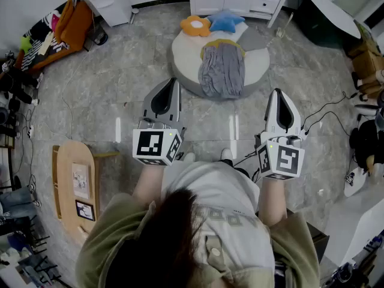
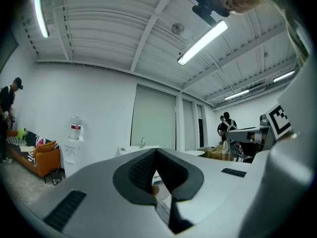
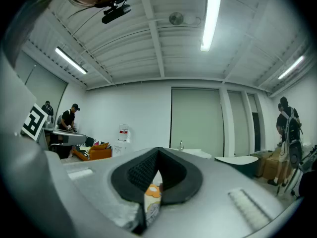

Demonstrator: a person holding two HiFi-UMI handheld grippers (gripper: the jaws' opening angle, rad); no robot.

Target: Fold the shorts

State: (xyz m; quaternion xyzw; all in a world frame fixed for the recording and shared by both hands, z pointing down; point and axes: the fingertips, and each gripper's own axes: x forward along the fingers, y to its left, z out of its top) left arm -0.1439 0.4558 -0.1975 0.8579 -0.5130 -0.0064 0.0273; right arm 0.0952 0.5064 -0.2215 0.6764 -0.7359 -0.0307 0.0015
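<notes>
**Both grippers shut and level, shorts on the round pad**

Nearest us is the person's dark hair [image 1: 159,236] and pale shirt [image 1: 210,188], seen from above. Just beyond, we see the left gripper [image 1: 171,81] and the right gripper [image 1: 277,92] held side by side over the grey floor [image 1: 108,83], both pointing level. In each gripper view the dark jaws meet at their tips with nothing clamped between them. The grey shorts [image 1: 222,71] lie rumpled on a round white pad [image 1: 180,56] ahead, well apart from both grippers. At the pad's far edge we find an orange flower cushion [image 1: 195,24] beside a blue star cushion [image 1: 227,20].
</notes>
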